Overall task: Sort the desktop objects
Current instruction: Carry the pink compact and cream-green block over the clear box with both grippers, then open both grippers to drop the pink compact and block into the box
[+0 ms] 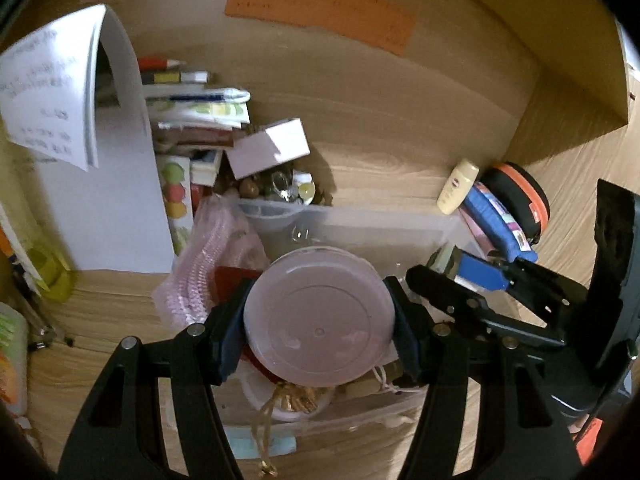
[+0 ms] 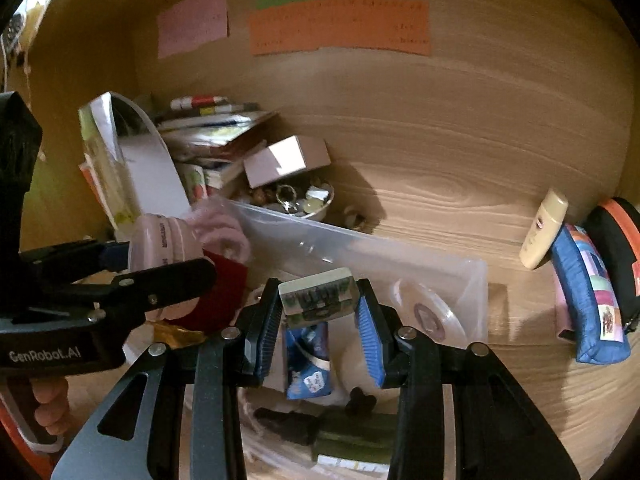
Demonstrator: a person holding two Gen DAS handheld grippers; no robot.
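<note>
My left gripper [image 1: 320,320] is shut on a round pink plastic jar [image 1: 318,318] and holds it above a clear plastic bin [image 1: 384,228]. The jar also shows in the right wrist view [image 2: 164,248], held from the side by the left gripper [image 2: 120,276]. My right gripper [image 2: 318,316] is shut on a small rectangular box with dark print [image 2: 318,300], above the same bin [image 2: 476,280]. The right gripper appears in the left wrist view [image 1: 472,280] beside the jar. The bin holds a red pouch [image 2: 224,292], a blue packet [image 2: 308,360] and a tape roll [image 2: 428,312].
A stack of books [image 1: 192,120], a white box [image 1: 272,148] and a bowl of beads [image 2: 296,200] stand behind the bin. A cream bottle [image 2: 544,232], a blue pouch [image 2: 584,300] and a black-orange case [image 2: 620,248] lie at the right. Coloured notes [image 2: 340,28] hang on the wooden back wall.
</note>
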